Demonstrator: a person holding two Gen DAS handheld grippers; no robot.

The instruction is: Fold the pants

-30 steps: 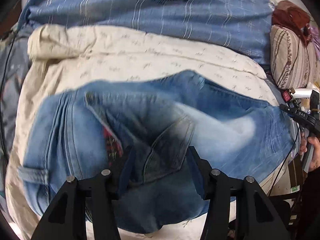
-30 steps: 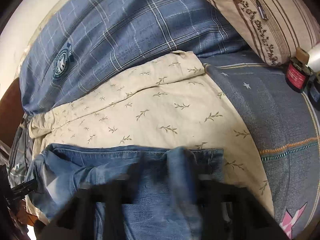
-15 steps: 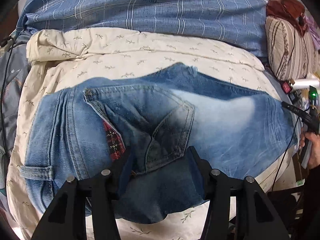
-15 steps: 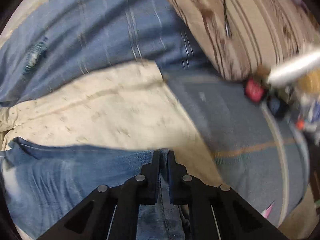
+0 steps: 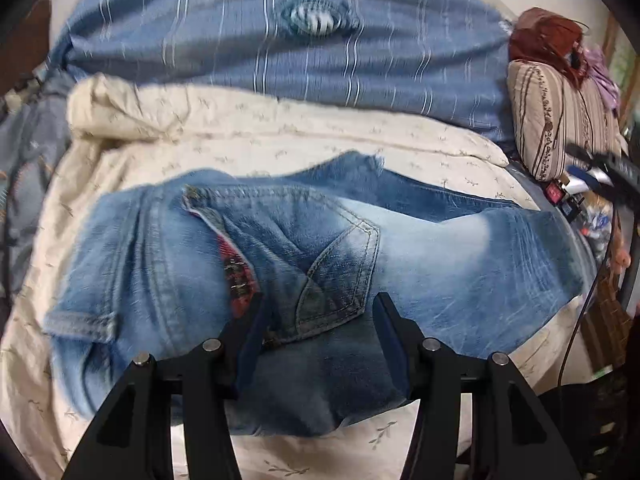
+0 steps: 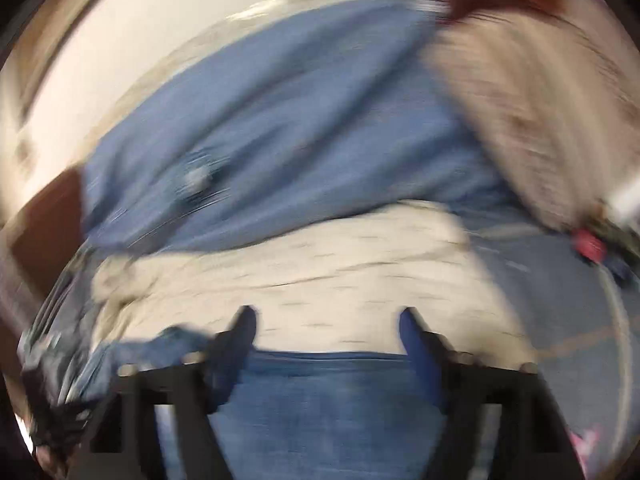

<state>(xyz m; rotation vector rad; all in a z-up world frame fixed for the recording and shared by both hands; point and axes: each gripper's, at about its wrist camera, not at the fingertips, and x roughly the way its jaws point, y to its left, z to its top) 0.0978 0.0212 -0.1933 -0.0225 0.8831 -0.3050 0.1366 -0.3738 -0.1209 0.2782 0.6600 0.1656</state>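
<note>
Jeans [image 5: 420, 264] fill cream sheet [image 5: 280, 148] — right edge seemingly overhanging.

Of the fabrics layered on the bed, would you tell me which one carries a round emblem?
The blue striped quilt at the far side: its round emblem sets it apart from the cream leaf-print sheet and the jeans lying on that sheet.
</note>
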